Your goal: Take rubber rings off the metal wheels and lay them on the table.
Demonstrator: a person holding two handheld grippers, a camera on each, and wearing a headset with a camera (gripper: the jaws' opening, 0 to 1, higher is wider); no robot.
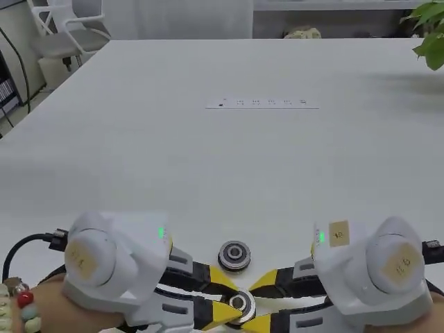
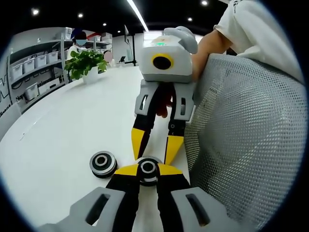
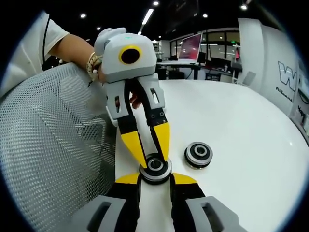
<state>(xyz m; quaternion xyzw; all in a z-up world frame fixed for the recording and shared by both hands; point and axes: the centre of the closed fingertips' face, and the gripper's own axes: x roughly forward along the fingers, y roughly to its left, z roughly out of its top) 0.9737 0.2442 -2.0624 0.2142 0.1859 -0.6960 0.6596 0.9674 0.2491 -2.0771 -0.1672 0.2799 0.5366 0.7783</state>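
1. Head view: the wheel (image 1: 239, 303) lies flat at the near edge of the bench (image 1: 222, 159), axle upright, directly between the two claws; the left claw (image 1: 223, 302) comes in from the left and the right claw (image 1: 257, 301) from the right, tips meeting on it, so neither is nearer; both run low and almost flat to the bench; a second wheel (image 1: 234, 254) lies free just beyond, apart from both.
2. Left gripper view: the left claw is closed on the wheel, one yellow tip on each side of the rim; the right claw points straight back at it, tips on the opposite edge; the second wheel lies near on the far side.
3. Right gripper view: the right claw pinches the same wheel from its side, head-on to the left claw; the ring is too small to tell from the rim, so I judge it not yet off; the next move likely needs one claw to hold while the other peels.
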